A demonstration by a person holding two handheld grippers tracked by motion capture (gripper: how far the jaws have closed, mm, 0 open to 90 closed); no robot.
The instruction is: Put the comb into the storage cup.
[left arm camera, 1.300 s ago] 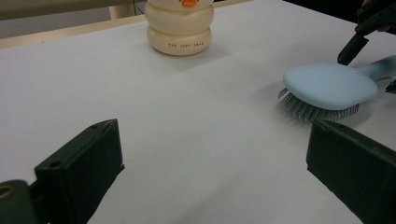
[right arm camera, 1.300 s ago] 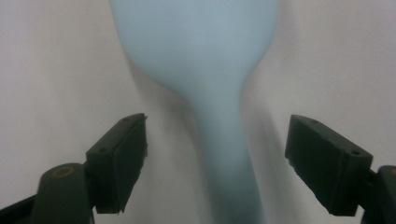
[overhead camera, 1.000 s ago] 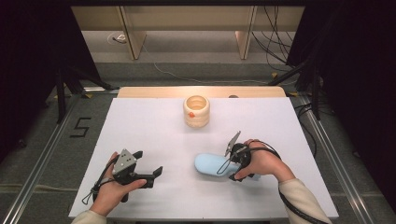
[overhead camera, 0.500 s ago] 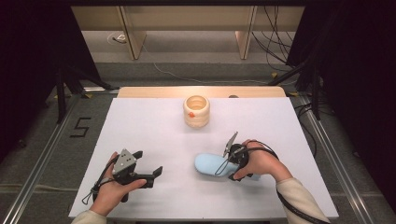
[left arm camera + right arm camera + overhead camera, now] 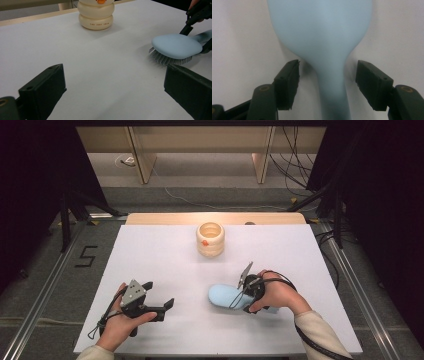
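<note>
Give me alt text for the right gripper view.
A light blue hairbrush lies on a white table, its handle running between the right hand-held gripper's two black jaws. The jaws have just been closing, but gaps remain on both sides.

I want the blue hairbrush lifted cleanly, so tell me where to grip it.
Grip the narrow handle just behind the hairbrush head, coming from the handle end as the right gripper does now. The brush lies bristles down, so the jaws can close on the handle's two sides.

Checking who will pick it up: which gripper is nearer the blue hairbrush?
Right. The right gripper straddles the hairbrush handle, its jaws just closing in but pads not yet touching. The left gripper sits open off to the brush's left, apart from it.
</note>
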